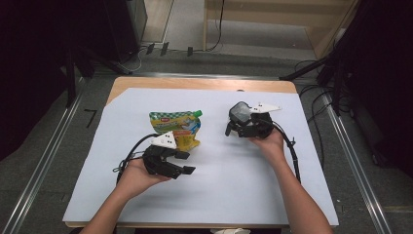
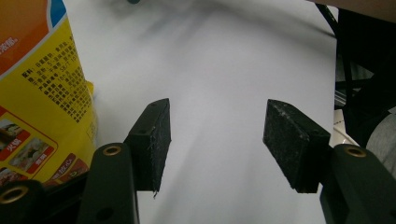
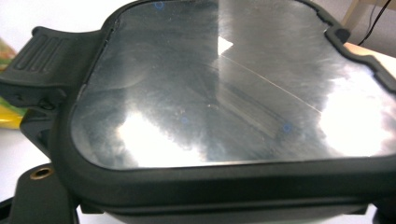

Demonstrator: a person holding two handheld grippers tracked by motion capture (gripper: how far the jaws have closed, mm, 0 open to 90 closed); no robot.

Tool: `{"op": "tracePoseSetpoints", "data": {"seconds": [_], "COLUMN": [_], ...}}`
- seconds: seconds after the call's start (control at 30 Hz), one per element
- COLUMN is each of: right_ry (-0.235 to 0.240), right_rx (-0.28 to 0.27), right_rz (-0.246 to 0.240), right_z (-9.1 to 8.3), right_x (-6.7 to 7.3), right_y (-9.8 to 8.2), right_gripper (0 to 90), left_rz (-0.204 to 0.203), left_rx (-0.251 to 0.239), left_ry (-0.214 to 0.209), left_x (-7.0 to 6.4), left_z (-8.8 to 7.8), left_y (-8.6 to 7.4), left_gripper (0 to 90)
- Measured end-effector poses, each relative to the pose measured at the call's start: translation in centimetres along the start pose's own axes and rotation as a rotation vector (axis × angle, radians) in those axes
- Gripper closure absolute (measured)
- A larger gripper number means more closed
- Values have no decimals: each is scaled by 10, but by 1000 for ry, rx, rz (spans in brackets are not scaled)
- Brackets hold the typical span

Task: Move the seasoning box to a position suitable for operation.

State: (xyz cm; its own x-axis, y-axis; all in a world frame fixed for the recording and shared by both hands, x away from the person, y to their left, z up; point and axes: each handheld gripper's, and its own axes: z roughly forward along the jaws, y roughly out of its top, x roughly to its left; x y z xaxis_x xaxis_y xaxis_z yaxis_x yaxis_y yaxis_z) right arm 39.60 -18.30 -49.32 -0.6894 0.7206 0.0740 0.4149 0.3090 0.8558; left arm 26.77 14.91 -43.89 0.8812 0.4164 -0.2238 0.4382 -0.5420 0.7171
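On the white sheet [image 1: 234,185] covering the table, I see my left gripper [image 1: 187,170] open and empty just beside the snack pouch [image 1: 176,127], while my right gripper [image 1: 238,127] holds the black-rimmed lid [image 1: 239,113] well apart.

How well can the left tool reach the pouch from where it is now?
Probably yes. The left tool is open with nothing between its pads, and the pouch lies flat right beside it on the white sheet. Nothing stands between them; it would only need to turn toward the pouch.
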Motion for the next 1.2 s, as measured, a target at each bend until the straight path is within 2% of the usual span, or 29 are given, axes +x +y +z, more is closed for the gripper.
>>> {"op": "tracePoseSetpoints", "data": {"seconds": [0.3,0.7,0.97,1.2], "right_ry": [20,47,73,112], "right_rx": [-10,-19,-1,7], "right_rz": [20,10,9,-12], "right_z": [-26,-55,-57,-48], "right_x": [18,44,61,79], "right_y": [-2,-7,-18,-20], "right_gripper": [158,158,158,158], "left_rz": [-2,-9,-7,-13], "left_rx": [6,8,10,9], "left_ry": [-1,-1,4,7], "left_x": [0,1,2,4], "left_z": [2,3,2,2], "left_y": [0,-1,-2,-3], "left_gripper": [422,423,423,423]}}
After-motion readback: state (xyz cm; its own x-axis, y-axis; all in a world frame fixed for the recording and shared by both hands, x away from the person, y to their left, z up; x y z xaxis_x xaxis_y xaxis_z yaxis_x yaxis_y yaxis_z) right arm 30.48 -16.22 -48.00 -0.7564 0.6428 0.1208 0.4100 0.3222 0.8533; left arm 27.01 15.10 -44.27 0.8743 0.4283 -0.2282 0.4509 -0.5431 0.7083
